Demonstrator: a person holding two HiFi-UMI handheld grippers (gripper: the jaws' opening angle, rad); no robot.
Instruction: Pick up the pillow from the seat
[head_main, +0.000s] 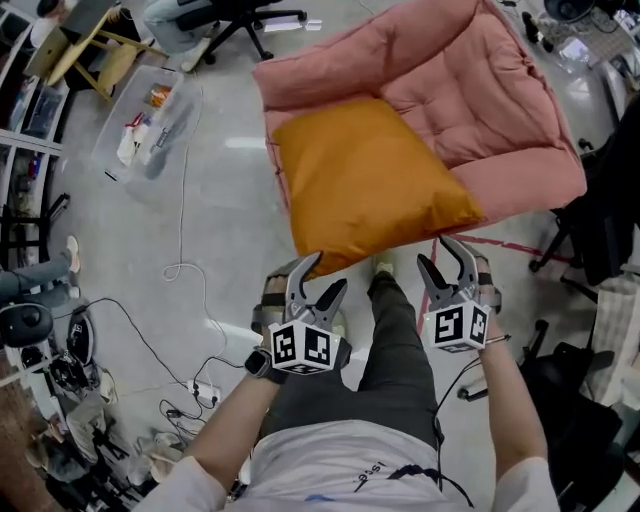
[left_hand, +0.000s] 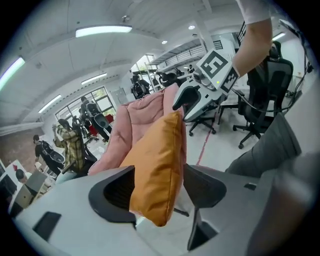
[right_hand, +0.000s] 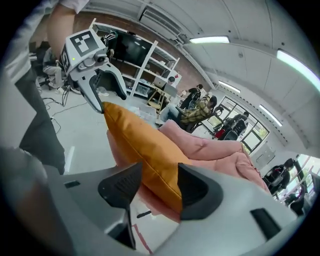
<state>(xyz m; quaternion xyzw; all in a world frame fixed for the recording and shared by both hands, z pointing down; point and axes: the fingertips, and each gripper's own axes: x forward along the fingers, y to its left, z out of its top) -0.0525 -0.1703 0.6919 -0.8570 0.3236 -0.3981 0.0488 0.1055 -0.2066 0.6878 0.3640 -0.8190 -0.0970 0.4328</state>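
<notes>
Currently: the pink cushioned seat (head_main: 500, 110) fills the top of the head view and stands on a grey floor (head_main: 200, 230). The orange pillow (head_main: 365, 180) lies flat on the seat cushion, not lifted. Its front edge hangs just past the seat's front lip, toward the person. The person's dark trousers (head_main: 395, 340) show between the two arms, below that edge.

Left tongs (head_main: 322, 275): open, jaws wide apart, tips right at the pillow's front-left edge. In the left gripper view the pillow's near corner sits in the gap between the jaws. It is close against one pad with clear space to the other, so no squeeze.

Right tongs (head_main: 435, 252): also open, gap a bit narrower, just short of the pillow's front-right corner. In the right gripper view the pillow's edge lines up between the jaws and the fabric shows no pinch.

The two tongs are well apart, one at each front corner, both pointing at the pillow.

Small stuff: a clear plastic bin (head_main: 145, 125) sits on the floor left of the seat, with a white cable (head_main: 182, 200) trailing beside it. A red tape line (head_main: 500, 243) runs on the floor under the seat's front.
</notes>
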